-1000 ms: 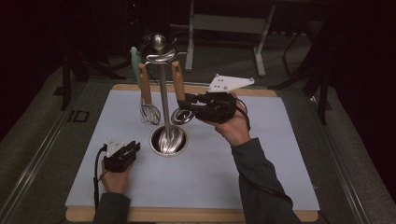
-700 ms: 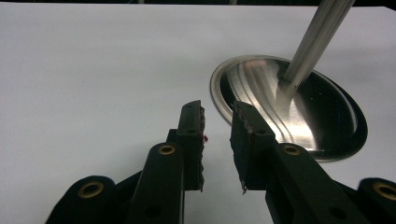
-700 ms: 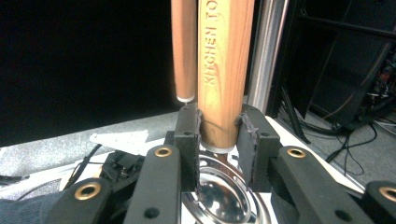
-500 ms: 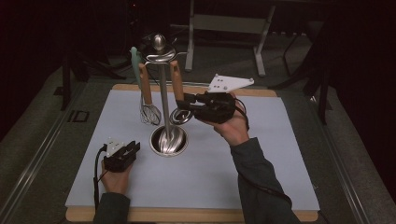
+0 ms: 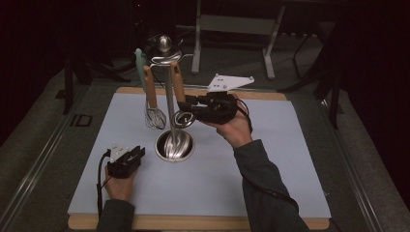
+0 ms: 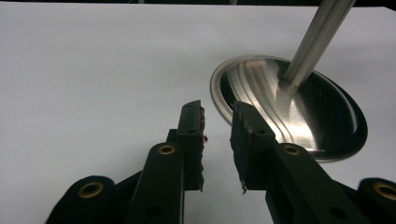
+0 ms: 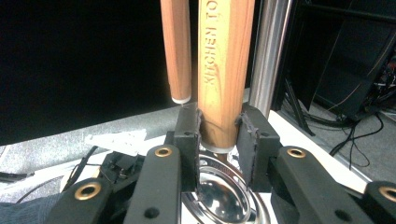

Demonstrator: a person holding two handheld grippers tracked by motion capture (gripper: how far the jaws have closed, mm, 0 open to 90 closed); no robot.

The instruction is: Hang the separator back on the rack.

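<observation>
Your right gripper (image 7: 218,135) is clamped on the wooden handle (image 7: 224,70) of a utensil hanging from the stand (image 5: 169,104). Next, lift it off its hook. Your left gripper (image 6: 217,140) rests released, empty, beside the stand's base (image 6: 322,126).

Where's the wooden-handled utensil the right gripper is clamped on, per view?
High view: the wooden-handled utensil hangs right of the stand's pole, the right gripper at its lower handle.
Left gripper view: not in it.
Right gripper view: centre, handle clamped between the jaws.
Shared landmark: the stand's round steel base.
</observation>
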